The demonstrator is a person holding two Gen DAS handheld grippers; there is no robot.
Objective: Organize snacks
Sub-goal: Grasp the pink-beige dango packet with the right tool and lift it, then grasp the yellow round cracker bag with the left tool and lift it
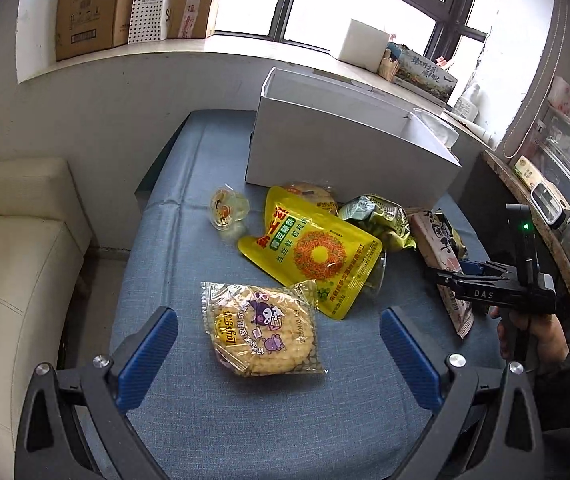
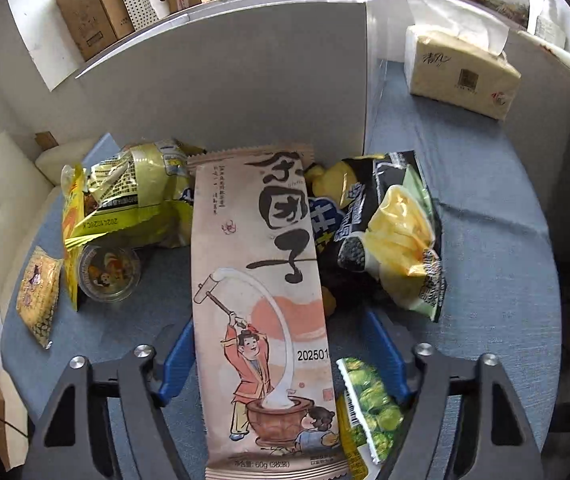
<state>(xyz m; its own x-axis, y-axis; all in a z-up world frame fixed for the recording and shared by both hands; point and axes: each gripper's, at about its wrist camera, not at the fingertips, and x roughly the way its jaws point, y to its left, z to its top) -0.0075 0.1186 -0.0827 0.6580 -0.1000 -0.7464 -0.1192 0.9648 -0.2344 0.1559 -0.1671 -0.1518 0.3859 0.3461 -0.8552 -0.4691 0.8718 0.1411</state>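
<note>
We see the right gripper (image 2: 281,364) jaws half-closed around the tan snack pack (image 2: 261,300) at frame centre, left gripper (image 1: 279,354) wide open, empty, over the round cracker pack (image 1: 263,330).

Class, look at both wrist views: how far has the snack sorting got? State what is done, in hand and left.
Done: nothing visibly; no snack shows inside the white box.
In hand: the right tongs straddle the long beige packet; whether the pads press on it is unclear. The left tongs stand open over the round cracker pack.
Left: the yellow pouch, the jelly cup and the other bags on the blue cloth.
</note>
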